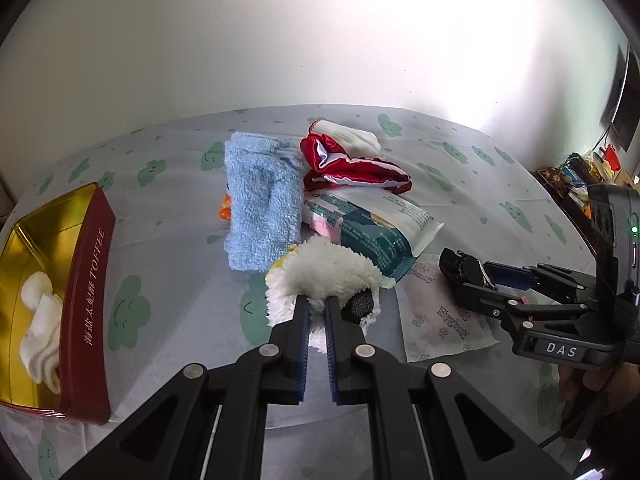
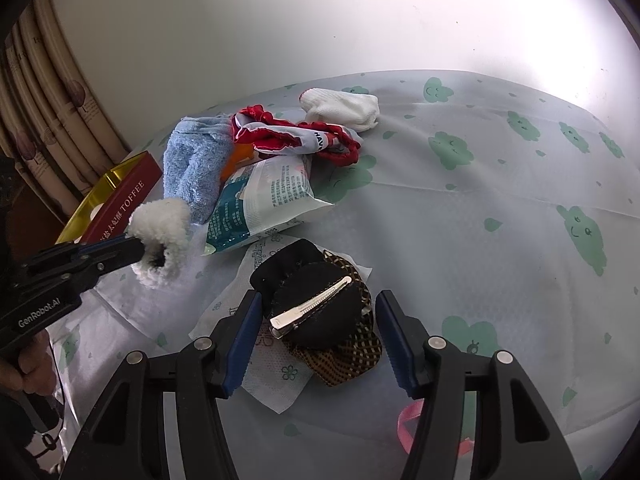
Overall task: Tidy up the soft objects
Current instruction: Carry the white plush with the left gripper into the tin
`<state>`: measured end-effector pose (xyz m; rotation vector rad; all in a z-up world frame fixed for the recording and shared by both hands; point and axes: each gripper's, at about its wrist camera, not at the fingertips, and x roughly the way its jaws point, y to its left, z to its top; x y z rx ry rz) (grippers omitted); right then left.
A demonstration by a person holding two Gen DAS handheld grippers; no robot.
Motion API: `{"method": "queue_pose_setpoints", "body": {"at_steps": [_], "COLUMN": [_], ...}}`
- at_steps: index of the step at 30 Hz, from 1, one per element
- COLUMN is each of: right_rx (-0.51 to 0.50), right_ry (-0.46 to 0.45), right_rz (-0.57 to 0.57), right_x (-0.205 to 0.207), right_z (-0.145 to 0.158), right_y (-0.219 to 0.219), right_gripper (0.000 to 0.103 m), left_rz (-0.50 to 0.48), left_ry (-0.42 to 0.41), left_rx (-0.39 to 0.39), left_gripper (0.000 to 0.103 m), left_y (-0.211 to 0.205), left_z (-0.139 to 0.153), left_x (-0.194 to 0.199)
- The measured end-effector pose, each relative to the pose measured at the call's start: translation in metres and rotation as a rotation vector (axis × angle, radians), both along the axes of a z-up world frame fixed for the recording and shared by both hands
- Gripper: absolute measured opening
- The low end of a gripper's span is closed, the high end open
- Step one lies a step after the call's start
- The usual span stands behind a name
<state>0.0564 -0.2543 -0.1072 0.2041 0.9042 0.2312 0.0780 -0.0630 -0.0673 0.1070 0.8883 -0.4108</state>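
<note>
Gripping the white fleece piece [image 1: 320, 276] with my left gripper [image 1: 318, 308], jaws narrow and pinched on its near edge. It is woolly, curled into a loop, with a dark mesh patch on the right side; a yellow bit shows at its left edge. From the right wrist view it hangs off the fingertips, loop opening facing down and toward me.

My right gripper [image 2: 320, 332] stands wide, its blue pads apart on either side of a black hair bow [image 2: 316, 304] with a metal clip; nothing is held. The clip's long axis runs from near-left to far-right. The bow lies on a brown checked fabric [image 2: 352, 356], over a flat tissue packet [image 2: 276, 376].

Taking the red toffee tin [image 1: 90, 308] as landmark: a white cloth [image 1: 40, 320] lies inside it. Right of the tin lies a blue towel [image 1: 262, 200], long axis running away from me. Further right, a teal wet-wipe pack [image 1: 372, 232]; beyond that a red satin cloth [image 1: 352, 168] and a white sock [image 1: 356, 140].

Something orange [image 1: 226, 208] peeks from under the towel, mostly hidden. A pink ring [image 2: 408, 420] is half covered by my right finger.
</note>
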Motion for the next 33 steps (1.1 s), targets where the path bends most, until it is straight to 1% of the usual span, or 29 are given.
{"method": "queue_pose_setpoints", "body": {"at_steps": [6, 13, 18, 25, 33], "right_rx": [-0.001, -0.004, 0.002, -0.004, -0.01], "right_ry": [-0.003, -0.005, -0.004, -0.012, -0.01], "right_rz": [-0.002, -0.005, -0.011, -0.011, -0.012], "right_x": [-0.001, -0.002, -0.002, -0.003, -0.002], "right_z": [0.0, 0.001, 0.002, 0.003, 0.001], "right_y": [0.0, 0.0, -0.001, 0.0, 0.001], "right_gripper": [0.056, 0.056, 0.056, 0.056, 0.056], "left_rz": [0.008, 0.063, 0.104, 0.169, 0.27], "left_ry": [-0.021, -0.047, -0.063, -0.089, -0.123], "left_rx": [0.009, 0.013, 0.01, 0.033, 0.06], "left_gripper": [0.007, 0.007, 0.007, 0.007, 0.007], "left_y": [0.006, 0.025, 0.046, 0.075, 0.12], "left_z": [0.008, 0.02, 0.031, 0.043, 0.059], "left_x": [-0.002, 0.005, 0.009, 0.014, 0.027]}}
